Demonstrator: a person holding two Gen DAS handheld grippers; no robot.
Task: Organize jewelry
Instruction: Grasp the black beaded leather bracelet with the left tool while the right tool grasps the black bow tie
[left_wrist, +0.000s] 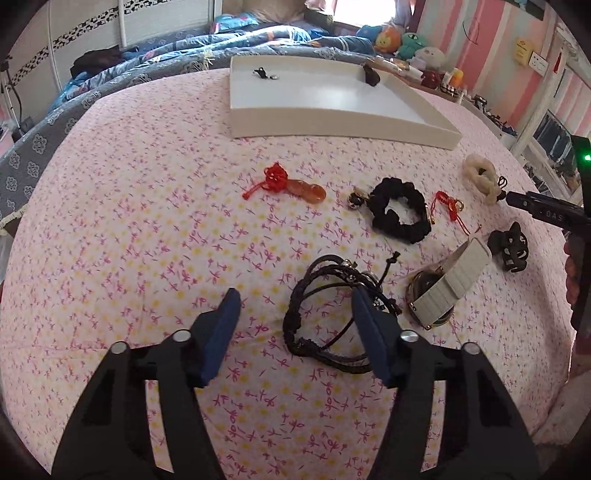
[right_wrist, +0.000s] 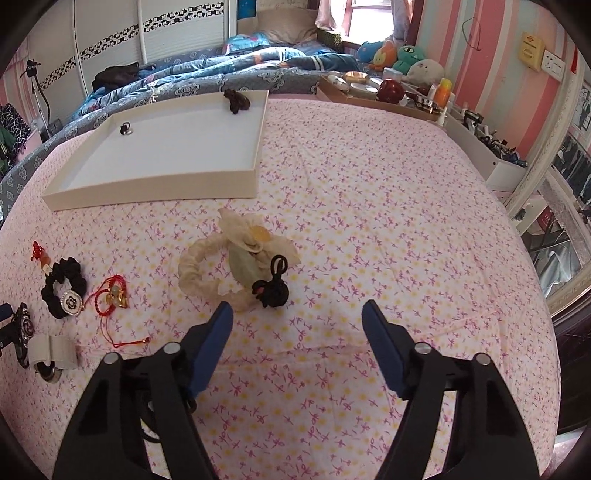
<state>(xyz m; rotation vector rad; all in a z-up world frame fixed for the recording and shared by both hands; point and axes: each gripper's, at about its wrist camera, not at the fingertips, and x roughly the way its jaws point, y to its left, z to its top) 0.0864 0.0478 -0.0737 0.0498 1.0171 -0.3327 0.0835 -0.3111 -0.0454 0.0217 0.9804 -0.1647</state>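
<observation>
Both tools stand wide and empty above the bed's pink floral sheet (left_wrist: 147, 206): the left tool (left_wrist: 295, 306) hovers low over a tangle of black braided cord bracelets (left_wrist: 325, 314), its right finger already overlapping the coil's right edge, which reads as lining up to straddle and pinch it. Just right of that lies a watch with a white band (left_wrist: 447, 284), and beyond it a black claw clip (left_wrist: 511, 247). Farther out sit a black scrunchie (left_wrist: 400, 210), a red string charm (left_wrist: 448, 206) and, to the left, a red knot with an amber pendant (left_wrist: 291, 184). The right tool (right_wrist: 297, 319) hangs over bare sheet, with a cream fabric headband (right_wrist: 207, 269) and a small black knotted cord piece (right_wrist: 271, 290) just beyond its left finger, likely its own next pick. At the far side rests a shallow white tray (right_wrist: 155, 192), holding only a small ring-like piece (right_wrist: 125, 128) and a dark brown item (right_wrist: 238, 99) near its far edge, so most of the sorting looks still undone.
</observation>
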